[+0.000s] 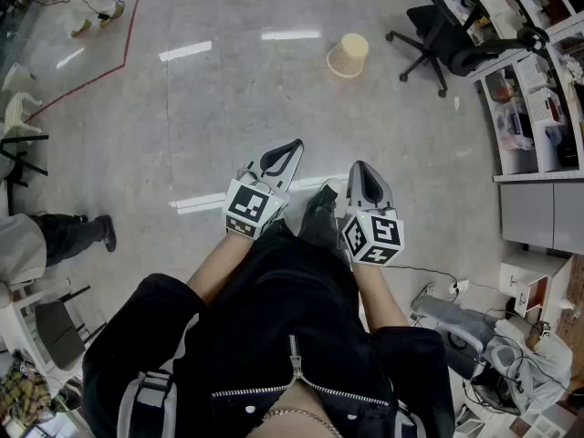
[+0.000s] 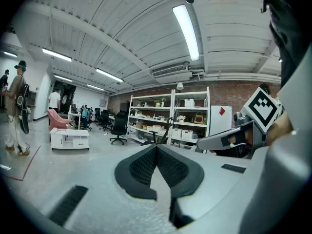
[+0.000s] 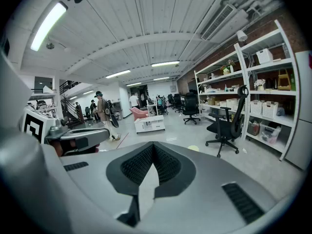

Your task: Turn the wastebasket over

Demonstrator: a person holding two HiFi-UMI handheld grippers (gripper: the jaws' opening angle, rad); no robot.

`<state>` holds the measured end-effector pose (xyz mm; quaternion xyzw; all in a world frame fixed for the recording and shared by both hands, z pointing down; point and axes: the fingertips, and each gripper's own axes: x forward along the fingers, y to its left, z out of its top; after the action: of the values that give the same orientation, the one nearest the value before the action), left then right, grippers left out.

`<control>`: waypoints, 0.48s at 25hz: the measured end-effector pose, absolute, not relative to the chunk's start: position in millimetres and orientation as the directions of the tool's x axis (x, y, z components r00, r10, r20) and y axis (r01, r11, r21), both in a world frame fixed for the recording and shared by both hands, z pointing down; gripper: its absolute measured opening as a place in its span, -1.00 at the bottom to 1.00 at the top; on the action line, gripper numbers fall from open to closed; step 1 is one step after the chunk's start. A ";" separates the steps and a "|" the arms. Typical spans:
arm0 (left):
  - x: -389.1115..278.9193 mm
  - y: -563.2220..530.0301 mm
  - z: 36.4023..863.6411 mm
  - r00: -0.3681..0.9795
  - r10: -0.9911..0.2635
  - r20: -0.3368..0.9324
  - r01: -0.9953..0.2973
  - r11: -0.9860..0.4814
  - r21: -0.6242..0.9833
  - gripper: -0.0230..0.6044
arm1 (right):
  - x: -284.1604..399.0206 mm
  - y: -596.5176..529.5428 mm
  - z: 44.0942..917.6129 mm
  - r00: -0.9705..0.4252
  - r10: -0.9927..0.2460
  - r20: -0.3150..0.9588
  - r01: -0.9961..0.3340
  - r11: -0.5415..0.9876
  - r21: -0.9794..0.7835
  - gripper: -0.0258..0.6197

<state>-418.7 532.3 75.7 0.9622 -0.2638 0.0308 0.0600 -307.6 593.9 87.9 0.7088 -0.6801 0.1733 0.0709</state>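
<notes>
A black zipped jacket [image 1: 274,336] fills the foreground as a person holds two grey, wedge-shaped grippers over a glossy marbled floor [image 1: 228,99]. The left gripper [image 1: 295,144] and right gripper [image 1: 358,166] are both fully closed, with ribbed black pads [image 2: 141,168] pressed together on nothing. The tapered, slatted beige wastebasket [image 1: 348,55] sits well ahead, near a black swivel chair [image 1: 438,36].

A black jacket [image 1: 265,327] with a silver zip [image 1: 294,359] and grey shoulder straps [image 1: 137,401]; a thin chain [image 1: 297,415] lies at the collar. The left tool [image 1: 294,146] and right tool [image 1: 359,166] are grey shells with black ribbed pads [image 2: 141,167], each bearing a cube [image 1: 253,208] of black-and-white square markers.
</notes>
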 end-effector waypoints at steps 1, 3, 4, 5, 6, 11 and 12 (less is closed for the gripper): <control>-420.3 533.1 76.1 0.861 -0.501 0.090 -0.508 -0.855 0.102 -0.92 | -309.8 593.9 86.5 0.013 -0.939 0.343 -0.989 -0.063 -0.136 -0.89; -423.8 533.7 75.5 0.863 -0.497 0.089 -0.504 -0.857 0.104 -0.92 | -313.8 593.4 82.5 0.010 -0.942 0.334 -0.988 -0.062 -0.143 -0.89; -425.7 533.3 74.3 0.863 -0.498 0.089 -0.505 -0.857 0.102 -0.92 | -315.5 592.8 79.6 0.010 -0.946 0.323 -0.986 -0.062 -0.152 -0.89; -427.5 532.6 73.1 0.862 -0.498 0.088 -0.505 -0.857 0.100 -0.92 | -316.7 591.8 76.8 0.011 -0.951 0.309 -0.985 -0.063 -0.160 -0.89; -428.8 531.9 72.4 0.863 -0.499 0.085 -0.505 -0.857 0.098 -0.92 | -317.5 590.7 75.0 0.012 -0.954 0.301 -0.984 -0.065 -0.165 -0.89; -430.2 534.8 73.3 0.862 -0.500 0.077 -0.506 -0.858 0.091 -0.92 | -320.5 591.0 75.7 -0.011 -0.946 0.324 -0.986 -0.044 -0.162 -0.89; -430.5 535.0 73.2 0.862 -0.501 0.075 -0.506 -0.857 0.092 -0.92 | -321.5 591.1 75.0 -0.016 -0.945 0.328 -0.986 -0.039 -0.160 -0.89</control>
<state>-430.5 535.0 73.2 0.9634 -0.2614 0.0241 0.0543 -321.5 591.1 75.0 0.6989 -0.6907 0.1760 0.0593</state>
